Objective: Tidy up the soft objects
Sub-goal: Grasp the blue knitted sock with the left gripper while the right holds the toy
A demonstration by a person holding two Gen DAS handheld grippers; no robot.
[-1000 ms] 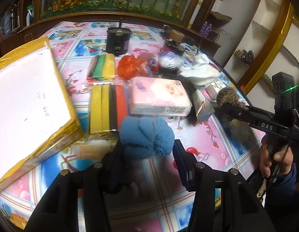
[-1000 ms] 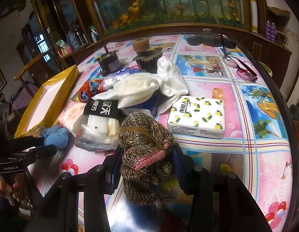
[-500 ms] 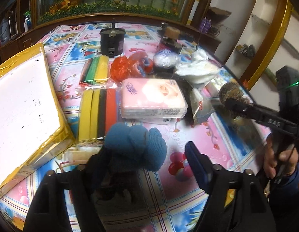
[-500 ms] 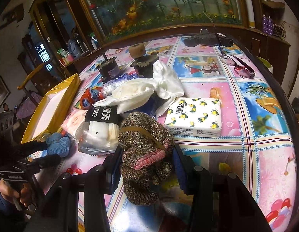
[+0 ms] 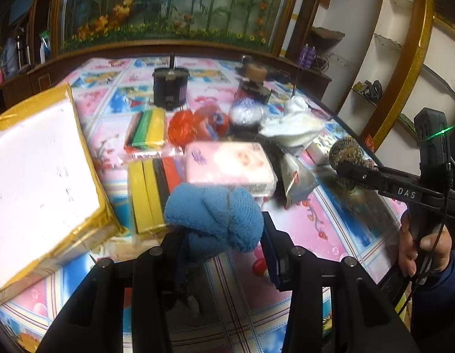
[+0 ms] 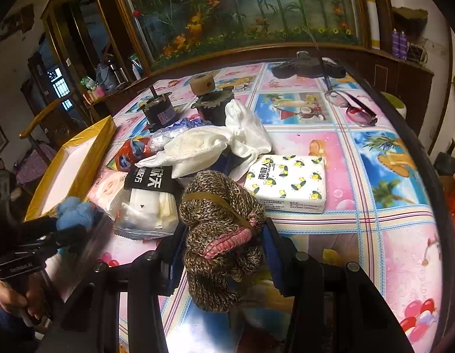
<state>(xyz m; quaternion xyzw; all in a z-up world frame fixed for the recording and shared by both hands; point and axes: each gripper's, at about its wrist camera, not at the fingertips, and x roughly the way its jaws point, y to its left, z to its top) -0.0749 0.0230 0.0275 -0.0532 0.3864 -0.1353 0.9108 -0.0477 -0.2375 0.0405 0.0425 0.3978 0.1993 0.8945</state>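
Table's got a glossy cartoon-print tablecloth (image 6: 374, 153), pink and blue squares. Sitting on it: a yellow-edged box (image 5: 36, 158), sponge packs (image 5: 151, 188), a pink tissue pack (image 5: 230, 163), a lemon-print tissue pack (image 6: 286, 185), white cloths (image 6: 215, 144), glasses (image 6: 354, 108), and a small black motor (image 5: 170, 86) further back.

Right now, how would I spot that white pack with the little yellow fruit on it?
Start at the white cloth heap mid-table. Just right of it lies the tissue pack, flat on the tablecloth. It alone has yellow lemons printed on it; the other pack is pink.
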